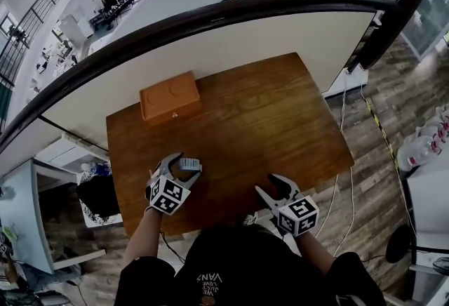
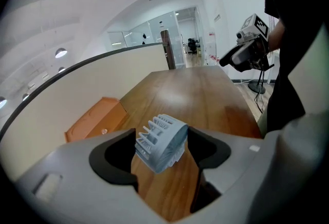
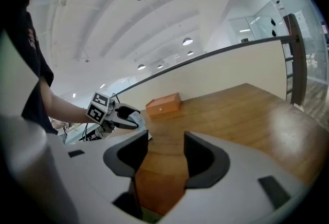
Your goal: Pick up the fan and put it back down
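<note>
A small light-grey fan (image 2: 160, 142) with a ribbed grille sits tilted between the jaws of my left gripper (image 2: 162, 148), and both pads touch its sides. In the head view the same fan (image 1: 189, 165) shows at the tips of the left gripper (image 1: 184, 168), near the front left of the wooden table (image 1: 245, 115). The right gripper (image 1: 275, 189) hovers over the table's front edge, open, with nothing between its fingers. From the right gripper view, its own jaws (image 3: 165, 152) frame bare wood, and the left gripper (image 3: 123, 116) shows further left with the fan (image 3: 132, 115).
An orange box (image 1: 169, 96) stands at the table's back left, near a curved cream partition (image 1: 210, 52). A white cabinet and a black bin (image 1: 99, 196) lie left of the table. Cables and water bottles (image 1: 421, 147) are on the floor to the right.
</note>
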`<action>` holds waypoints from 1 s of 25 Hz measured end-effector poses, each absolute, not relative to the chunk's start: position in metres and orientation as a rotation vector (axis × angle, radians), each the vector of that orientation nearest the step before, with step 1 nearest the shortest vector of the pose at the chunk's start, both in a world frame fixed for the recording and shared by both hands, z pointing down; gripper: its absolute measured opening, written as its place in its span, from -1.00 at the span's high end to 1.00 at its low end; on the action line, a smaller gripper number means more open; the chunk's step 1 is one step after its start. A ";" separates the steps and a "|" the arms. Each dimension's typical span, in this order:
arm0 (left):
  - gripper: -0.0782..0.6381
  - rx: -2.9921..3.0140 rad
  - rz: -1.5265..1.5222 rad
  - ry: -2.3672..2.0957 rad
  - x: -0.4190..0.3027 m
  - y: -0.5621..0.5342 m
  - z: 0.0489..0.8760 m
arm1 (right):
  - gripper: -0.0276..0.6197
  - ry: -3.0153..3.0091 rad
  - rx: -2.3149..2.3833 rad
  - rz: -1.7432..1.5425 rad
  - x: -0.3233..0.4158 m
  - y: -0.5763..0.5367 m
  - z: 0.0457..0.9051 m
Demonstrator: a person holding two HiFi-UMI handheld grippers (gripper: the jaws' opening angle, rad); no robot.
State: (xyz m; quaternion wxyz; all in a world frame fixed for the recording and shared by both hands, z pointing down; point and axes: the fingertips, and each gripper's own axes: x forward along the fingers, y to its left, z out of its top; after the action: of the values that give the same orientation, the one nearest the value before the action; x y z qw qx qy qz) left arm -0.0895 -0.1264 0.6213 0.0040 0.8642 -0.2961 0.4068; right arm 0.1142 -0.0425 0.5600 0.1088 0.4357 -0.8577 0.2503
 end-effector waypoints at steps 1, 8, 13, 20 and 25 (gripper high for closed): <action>-0.12 2.713 1.253 -0.928 -0.088 -0.129 0.620 | 0.33 -2.520 1.290 0.736 0.113 -0.045 0.558; -0.11 2.806 1.152 -0.864 -0.063 -0.160 0.600 | 0.33 -2.483 1.383 0.758 0.102 -0.061 0.552; -0.08 2.873 1.080 -0.832 -0.048 -0.184 0.584 | 0.33 -2.451 1.457 0.766 0.090 -0.068 0.553; 0.16 2.931 1.091 -0.753 -0.020 -0.208 0.586 | 0.33 -2.461 1.437 0.747 0.076 -0.082 0.562; 0.19 2.937 1.064 -0.763 0.013 -0.226 0.584 | 0.33 -2.478 1.366 0.775 0.092 -0.095 0.568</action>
State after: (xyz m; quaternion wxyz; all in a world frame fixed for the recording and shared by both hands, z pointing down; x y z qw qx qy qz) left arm 0.0132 -0.2259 0.5845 -0.0371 0.9128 -0.2370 0.3305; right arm 0.0921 -0.0951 0.5682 0.1037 0.4631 -0.8401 0.2626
